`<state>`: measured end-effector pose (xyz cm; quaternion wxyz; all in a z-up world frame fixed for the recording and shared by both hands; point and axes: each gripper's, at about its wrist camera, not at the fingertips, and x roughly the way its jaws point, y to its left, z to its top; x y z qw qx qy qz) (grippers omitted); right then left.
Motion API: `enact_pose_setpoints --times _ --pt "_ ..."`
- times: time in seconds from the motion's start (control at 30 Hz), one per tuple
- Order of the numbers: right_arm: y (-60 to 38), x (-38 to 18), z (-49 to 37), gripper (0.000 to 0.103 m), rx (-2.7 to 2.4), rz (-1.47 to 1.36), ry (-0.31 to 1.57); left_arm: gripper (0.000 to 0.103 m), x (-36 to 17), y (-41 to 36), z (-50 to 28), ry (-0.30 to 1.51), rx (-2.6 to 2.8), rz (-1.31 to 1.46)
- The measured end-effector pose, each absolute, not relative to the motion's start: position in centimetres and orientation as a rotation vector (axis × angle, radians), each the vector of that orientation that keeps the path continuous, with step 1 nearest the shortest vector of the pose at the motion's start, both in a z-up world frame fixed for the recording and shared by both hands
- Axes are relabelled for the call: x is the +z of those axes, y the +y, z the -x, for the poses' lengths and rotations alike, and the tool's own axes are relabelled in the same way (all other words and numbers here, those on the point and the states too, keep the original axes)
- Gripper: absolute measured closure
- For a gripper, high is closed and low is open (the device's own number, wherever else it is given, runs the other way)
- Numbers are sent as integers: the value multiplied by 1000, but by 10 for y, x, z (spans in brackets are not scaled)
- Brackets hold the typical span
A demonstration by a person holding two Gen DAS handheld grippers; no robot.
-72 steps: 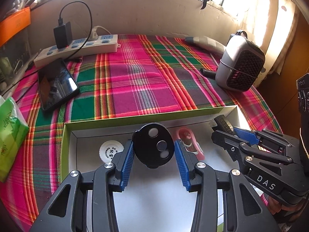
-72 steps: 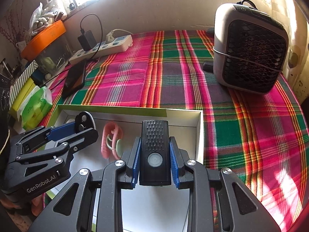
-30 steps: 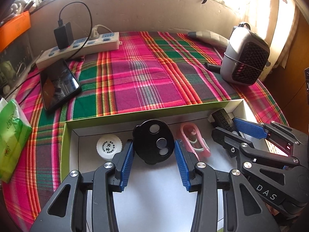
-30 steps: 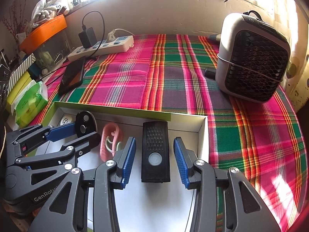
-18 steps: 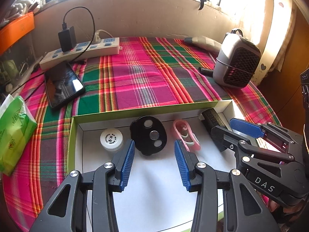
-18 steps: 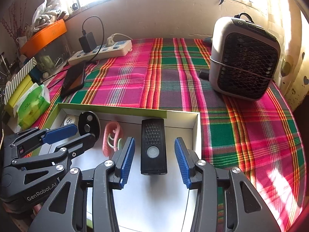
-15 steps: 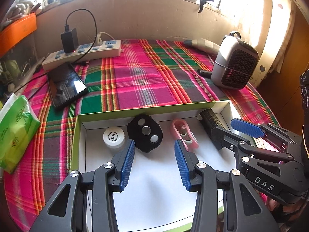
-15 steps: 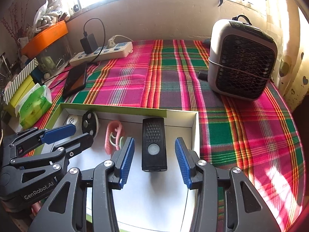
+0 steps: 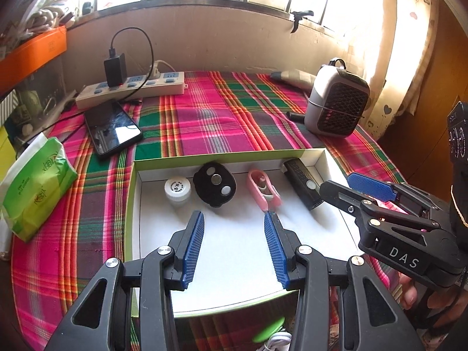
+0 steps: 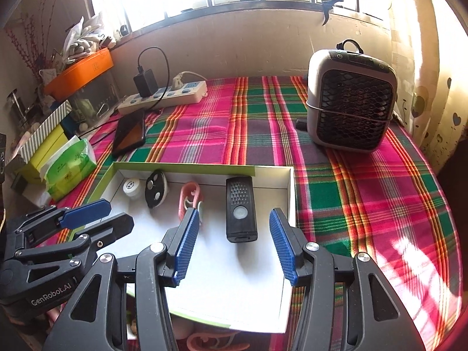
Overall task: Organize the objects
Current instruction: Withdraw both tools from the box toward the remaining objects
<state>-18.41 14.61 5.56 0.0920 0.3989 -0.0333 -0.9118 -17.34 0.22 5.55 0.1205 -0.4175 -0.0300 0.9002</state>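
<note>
A shallow white box with a green rim [image 9: 222, 156] [image 10: 181, 168] lies on the plaid cloth. Along its far wall stand a small white jar [image 9: 177, 188] [image 10: 131, 187], a black round piece with three discs [image 9: 214, 188] [image 10: 155, 192], pink scissors [image 9: 264, 190] [image 10: 188, 197] and a black rectangular device with a button [image 9: 302, 182] [image 10: 240, 210]. My left gripper [image 9: 233, 215] [image 10: 120, 212] hangs open over the bare box floor, short of the round piece. My right gripper [image 10: 234, 213] [image 9: 336, 182] is opening; the device lies between its pads, untouched.
A grey heater [image 9: 336, 105] [image 10: 351, 99] stands at the back right. At the back left are a power strip with a charger [image 9: 131, 89] [image 10: 163, 95], a phone [image 9: 112, 127] [image 10: 130, 136] and a green tissue pack [image 9: 35, 187] [image 10: 70, 169].
Both grippers let go and drew back and up from the box. The round piece and the black device stay on the box floor. The right jaws have spread wider.
</note>
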Motion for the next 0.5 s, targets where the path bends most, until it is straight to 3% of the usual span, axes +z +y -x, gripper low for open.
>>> enact_pose_setpoints --times 0.5 --pt "145 76 153 52 -2714 -1072 -125 62 60 -15 134 -131 2662 1187"
